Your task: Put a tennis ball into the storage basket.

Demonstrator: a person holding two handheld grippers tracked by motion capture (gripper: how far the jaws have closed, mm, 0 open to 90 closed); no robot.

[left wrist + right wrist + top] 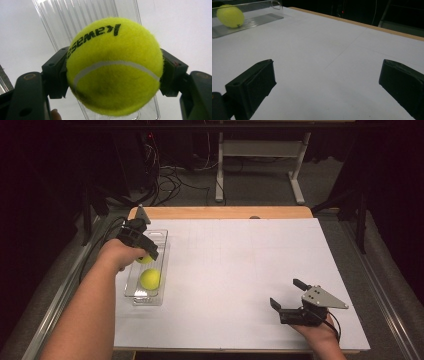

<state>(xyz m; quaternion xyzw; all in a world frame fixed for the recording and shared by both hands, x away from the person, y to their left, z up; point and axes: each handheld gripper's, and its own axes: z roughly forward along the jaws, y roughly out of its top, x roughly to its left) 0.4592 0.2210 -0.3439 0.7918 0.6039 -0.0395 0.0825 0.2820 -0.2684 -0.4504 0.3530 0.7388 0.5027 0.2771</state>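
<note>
I have left gripper (pixel 145 251) clenched on tennis ball (pixel 113 66), above clear tray (pixel 161 239). Second ball (pixel 150 278) lies in tray. Risk: round felt slips from pads, drop bounces out. Right gripper (pixel 291 293) idle, jaws apart, well apart.

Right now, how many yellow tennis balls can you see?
2. One tennis ball is squeezed between the left gripper's jaws, above the clear tray. The other ball lies in that tray, nearer the person. None seems hidden.
</note>
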